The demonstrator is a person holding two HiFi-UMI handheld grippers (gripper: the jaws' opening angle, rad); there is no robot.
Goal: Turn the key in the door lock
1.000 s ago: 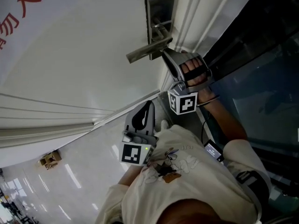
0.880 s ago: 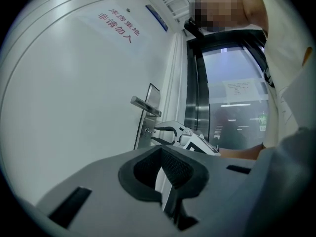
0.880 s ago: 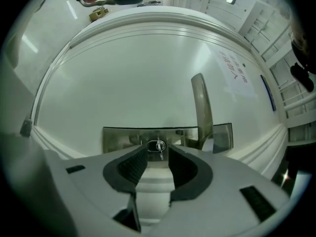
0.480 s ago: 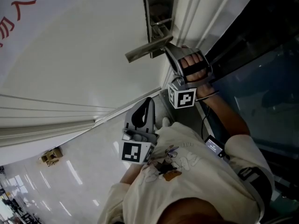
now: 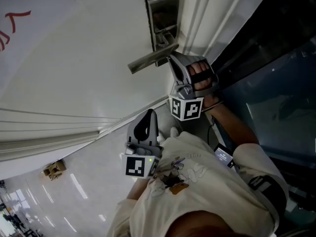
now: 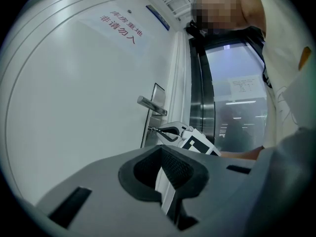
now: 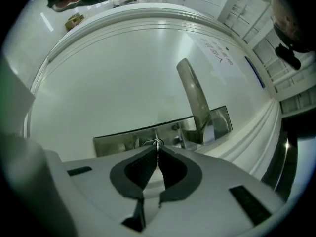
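The steel lock plate sits on a white door, with its lever handle sticking out to the left. My right gripper points level at the plate just under the lever. Its jaws are closing, and the thin metal key is pinched between its fingertips. The left gripper view shows that same gripper touching the lock from the side. My left gripper hangs back from the door, lower down, shut with nothing in it.
A white door frame and a dark glass panel stand right of the lock. Red print marks the door at upper left. A small brown object lies on the glossy floor.
The right gripper's jaws have come together at the key under the lever, and its marker cube has rolled a little. The left gripper has stayed where it was.
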